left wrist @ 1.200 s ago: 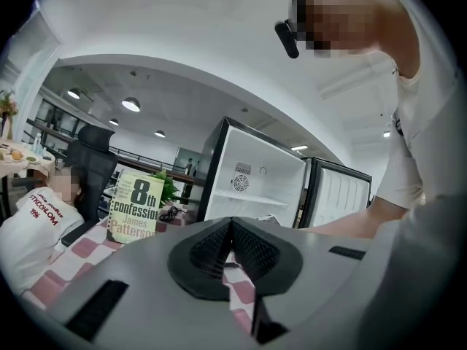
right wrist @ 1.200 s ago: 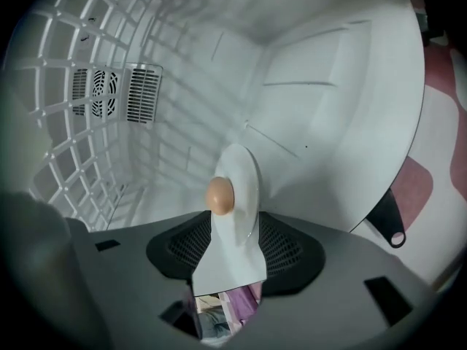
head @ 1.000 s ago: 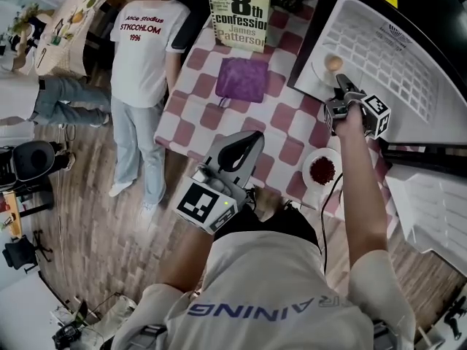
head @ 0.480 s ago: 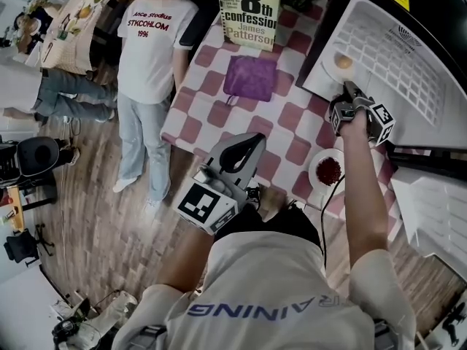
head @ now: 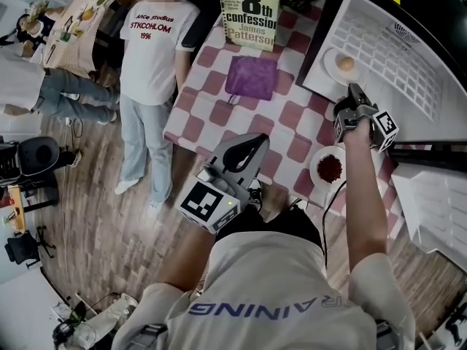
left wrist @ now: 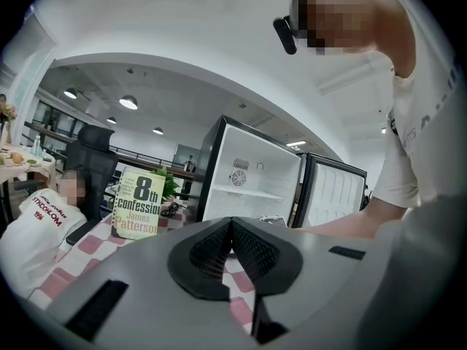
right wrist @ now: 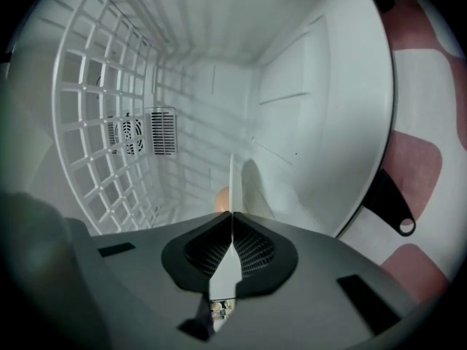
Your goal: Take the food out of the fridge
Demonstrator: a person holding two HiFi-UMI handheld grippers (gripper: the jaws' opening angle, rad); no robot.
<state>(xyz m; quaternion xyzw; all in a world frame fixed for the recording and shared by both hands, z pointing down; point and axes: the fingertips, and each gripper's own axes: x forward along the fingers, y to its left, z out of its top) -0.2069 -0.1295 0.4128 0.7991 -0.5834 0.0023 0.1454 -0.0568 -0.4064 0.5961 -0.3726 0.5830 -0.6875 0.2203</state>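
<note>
Nearest you, your left gripper (head: 255, 141) is idling at centre, its jaws clenched on nothing and pointing toward 1 o'clock. Farther out at 2 o'clock, your right gripper (head: 355, 91) is pinching the near rim of the white plate (head: 330, 71), which is lying just inside the open fridge (head: 430, 115) and carrying a round tan piece of food (head: 346, 63), perhaps a bun. The plate is looking stiff, smooth and slippery, and the food is resting loose, so you are needing a level carry by that rim
</note>
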